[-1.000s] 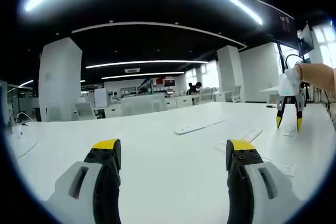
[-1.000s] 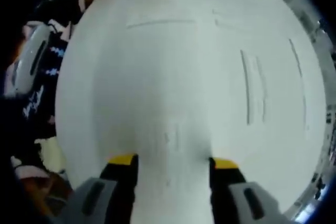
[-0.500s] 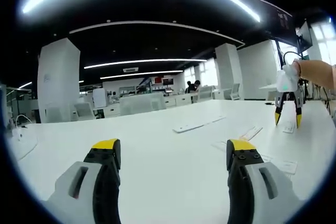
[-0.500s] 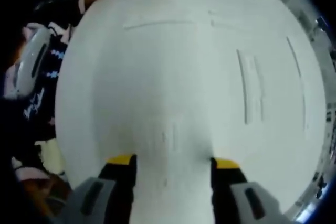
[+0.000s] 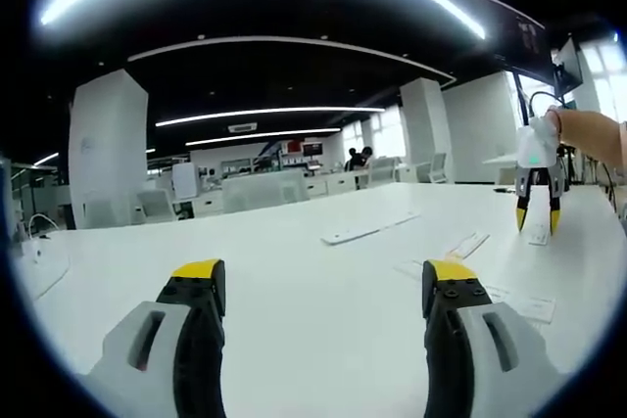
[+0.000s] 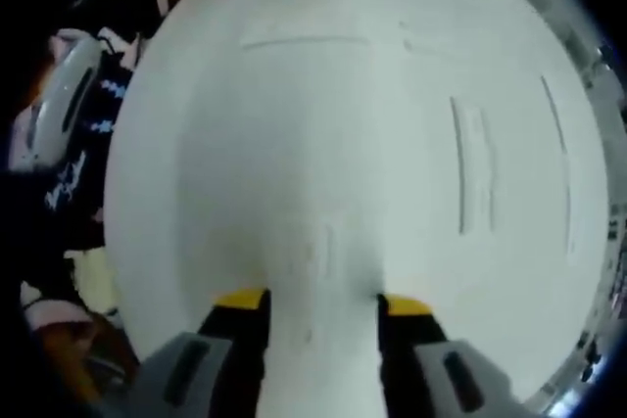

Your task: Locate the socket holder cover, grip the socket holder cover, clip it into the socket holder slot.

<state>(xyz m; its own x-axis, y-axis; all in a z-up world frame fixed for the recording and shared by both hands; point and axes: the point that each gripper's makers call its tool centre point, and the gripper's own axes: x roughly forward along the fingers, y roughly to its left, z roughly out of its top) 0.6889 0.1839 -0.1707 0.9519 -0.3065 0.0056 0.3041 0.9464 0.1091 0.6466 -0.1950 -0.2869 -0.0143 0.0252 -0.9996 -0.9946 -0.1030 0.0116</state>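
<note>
The right gripper view looks straight down on a white table (image 6: 245,163). A small flat white cover piece (image 6: 321,250) lies faintly between my right gripper's (image 6: 323,302) yellow-tipped jaws, which stand a moderate gap apart on either side of it. Whether they touch it I cannot tell. In the left gripper view my right gripper (image 5: 535,218) hangs tips-down over a small white piece (image 5: 538,235), held by a hand (image 5: 588,134). My left gripper (image 5: 323,273) is low over the table, wide open with nothing in it.
Long white strips lie on the table (image 5: 367,232) (image 5: 470,245), and in the right gripper view (image 6: 475,178) (image 6: 306,41) (image 6: 558,159). A flat white piece (image 5: 529,310) lies by my left gripper's right jaw. The person's body and sleeve (image 6: 69,193) line the table's edge.
My right gripper's jaws have drawn closer together around the small white piece. The left gripper has stayed still and open.
</note>
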